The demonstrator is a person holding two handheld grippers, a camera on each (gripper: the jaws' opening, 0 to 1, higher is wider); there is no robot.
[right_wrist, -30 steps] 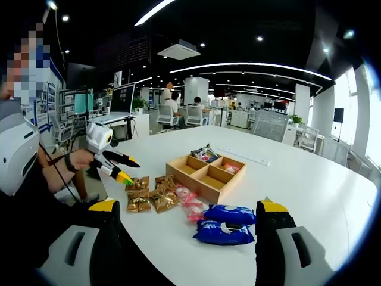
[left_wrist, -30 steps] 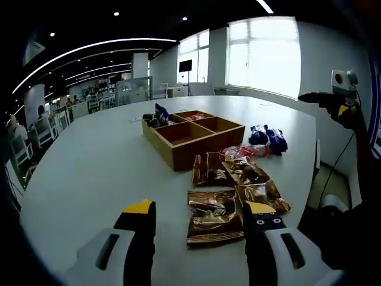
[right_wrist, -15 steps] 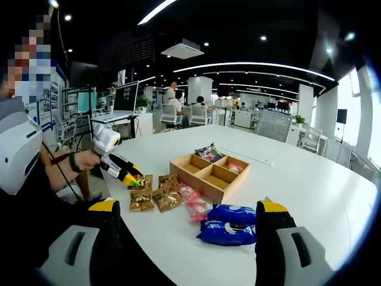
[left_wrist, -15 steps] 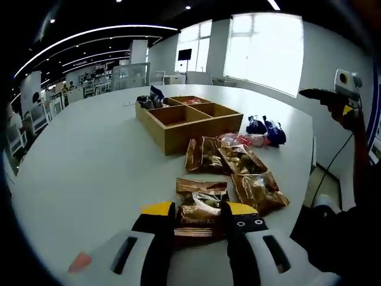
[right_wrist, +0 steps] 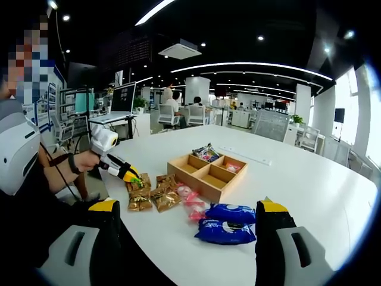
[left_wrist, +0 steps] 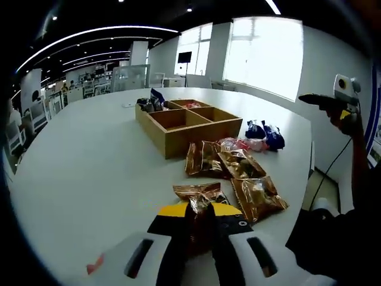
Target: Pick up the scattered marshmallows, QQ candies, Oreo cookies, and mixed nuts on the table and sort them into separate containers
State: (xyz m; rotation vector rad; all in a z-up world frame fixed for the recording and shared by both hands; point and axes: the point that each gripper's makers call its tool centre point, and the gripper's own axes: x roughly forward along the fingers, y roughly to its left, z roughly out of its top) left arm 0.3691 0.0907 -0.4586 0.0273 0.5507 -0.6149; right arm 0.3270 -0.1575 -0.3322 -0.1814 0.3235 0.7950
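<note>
My left gripper (left_wrist: pixel 200 212) is shut on the near end of a brown nut packet (left_wrist: pixel 201 193) at the table's near edge. Three more nut packets (left_wrist: pixel 241 162) lie just beyond it, then pink candy packets (left_wrist: pixel 235 143) and blue Oreo packets (left_wrist: pixel 265 132). The wooden four-compartment box (left_wrist: pixel 184 124) stands behind them. In the right gripper view, the left gripper (right_wrist: pixel 128 174) pinches a nut packet (right_wrist: pixel 139 183) at the table's left edge. My right gripper (right_wrist: pixel 187 207) is open and held above the table edge, with two blue Oreo packets (right_wrist: pixel 226 223) lying between its jaws' lines.
The box (right_wrist: pixel 208 173) holds dark and blue packets (right_wrist: pixel 205 153) in one far compartment and a pink packet (right_wrist: pixel 232 168) in another. The white table (left_wrist: pixel 77 167) has bare room to the left of the box. Office desks and chairs stand in the background.
My left gripper has come down to the nearest nut packet and its jaws have closed on it. The right gripper has stayed open and nearly still.
</note>
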